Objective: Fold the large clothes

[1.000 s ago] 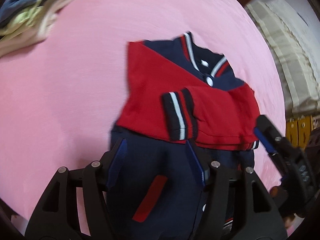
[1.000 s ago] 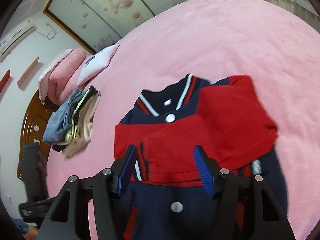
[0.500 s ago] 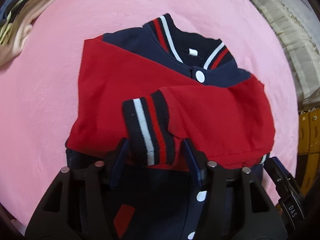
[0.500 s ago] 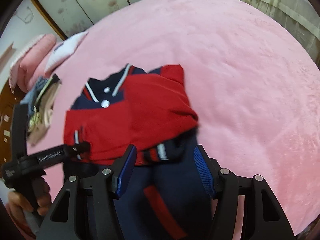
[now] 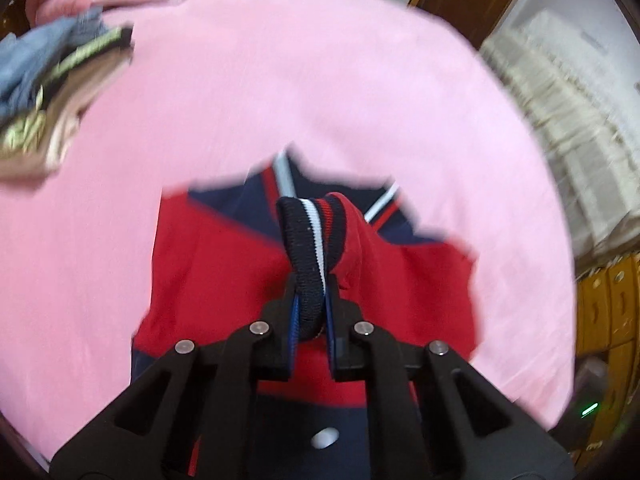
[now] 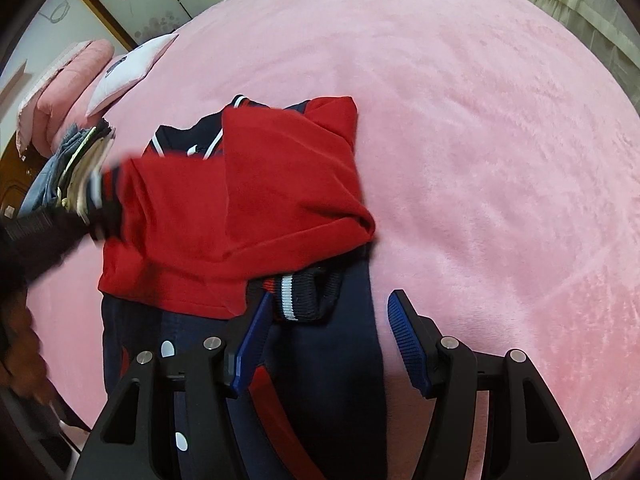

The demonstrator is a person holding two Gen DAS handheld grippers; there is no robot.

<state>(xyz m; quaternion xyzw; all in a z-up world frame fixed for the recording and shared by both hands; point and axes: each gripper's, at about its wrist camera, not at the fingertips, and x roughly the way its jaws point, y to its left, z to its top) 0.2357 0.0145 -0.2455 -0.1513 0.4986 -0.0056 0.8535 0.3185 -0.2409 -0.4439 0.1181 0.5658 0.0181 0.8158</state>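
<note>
Left wrist view: my left gripper (image 5: 311,300) jaws have just closed on the jacket's striped cuff (image 5: 310,236) above the pink bed (image 5: 280,80). My right gripper (image 6: 326,344) jaws stand wide, empty, over the jacket (image 6: 256,200); folded clothes (image 6: 76,168) and pillows (image 6: 128,68) lie beyond.

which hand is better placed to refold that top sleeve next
Left. Its tool has just closed on the striped cuff of that sleeve, lifting it. The right tool is open over the other cuff, gripping nothing.

Pink bedspread (image 6: 480,120); stacked folded clothes (image 5: 44,92) near its edge; white pillow (image 6: 128,68) beside pink quilt (image 6: 52,92); pale curtain (image 5: 568,120).
</note>
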